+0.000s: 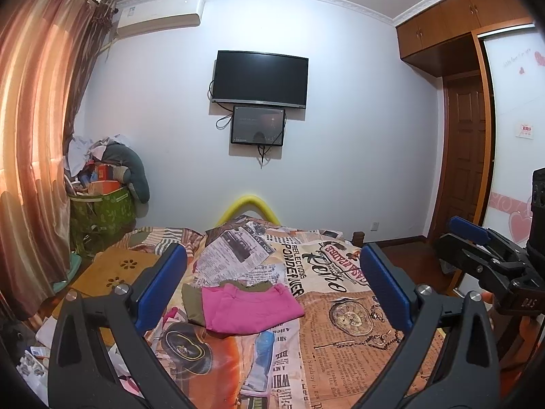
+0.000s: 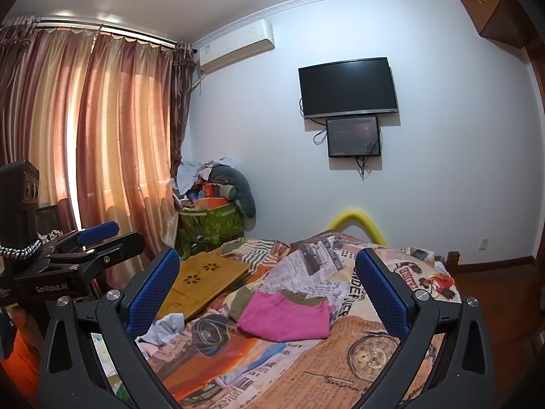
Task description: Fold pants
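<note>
Where curtains [image 2: 102,143] hang, bed [image 2: 340,368] stands.

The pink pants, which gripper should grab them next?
Probably the left gripper: the folded pink pants lie centred between its open fingers. The right gripper sees them slightly off-centre. Close call.

"REFLECTIONS", "PONDERNER" upside-down on bedspread [image 1: 340,323], "GenRobot.AI" on left gripper [image 2: 98,238]

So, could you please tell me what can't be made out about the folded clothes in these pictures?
- Olive garment: mostly covered by the pink pants in both views.
- Pink pants' underside and fold layers: hidden against the bedspread.
- Pale cloth: partly behind the right gripper's finger.
</note>
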